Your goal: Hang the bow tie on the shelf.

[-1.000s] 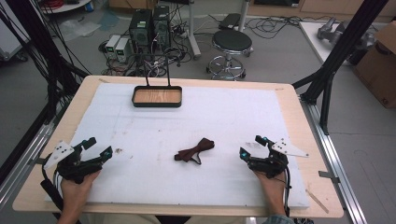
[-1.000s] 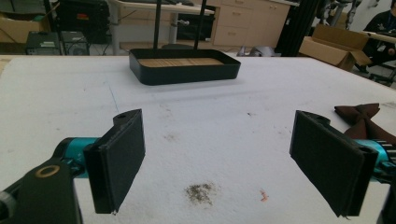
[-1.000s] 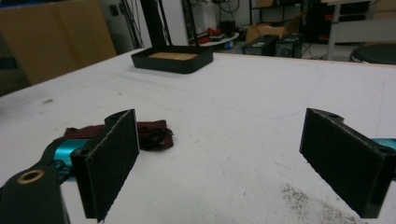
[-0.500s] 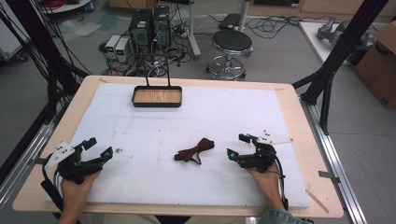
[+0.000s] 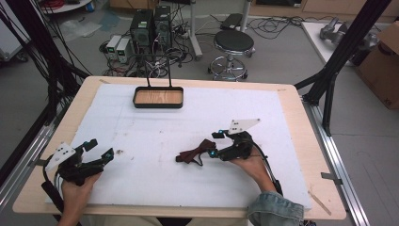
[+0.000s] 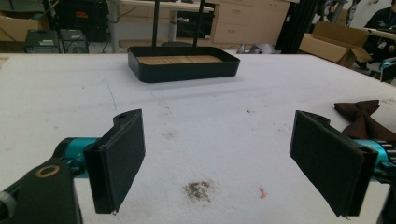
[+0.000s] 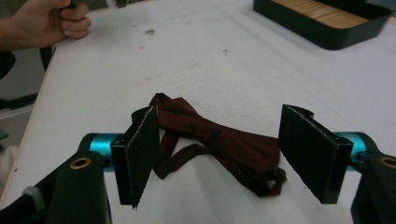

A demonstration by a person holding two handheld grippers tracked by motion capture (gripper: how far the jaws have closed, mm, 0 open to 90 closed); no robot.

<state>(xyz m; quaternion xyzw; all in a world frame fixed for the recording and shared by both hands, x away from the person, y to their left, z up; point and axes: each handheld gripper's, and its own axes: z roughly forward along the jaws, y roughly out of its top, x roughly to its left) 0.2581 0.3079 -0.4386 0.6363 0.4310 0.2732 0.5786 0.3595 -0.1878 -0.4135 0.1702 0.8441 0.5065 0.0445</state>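
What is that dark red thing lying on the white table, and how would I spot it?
Start at the white foam sheet covering the wooden table, with a black rectangular tray with a wooden floor at its far edge. Nearer the person, right of centre, lies a dark red fabric bow tie with a thin strap, between the open jaws of the right gripper. It is the sheet's one soft, crumpled object.

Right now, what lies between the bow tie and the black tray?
Nothing: in the high view, bare white mat separates the dark red bow tie from the black tray.
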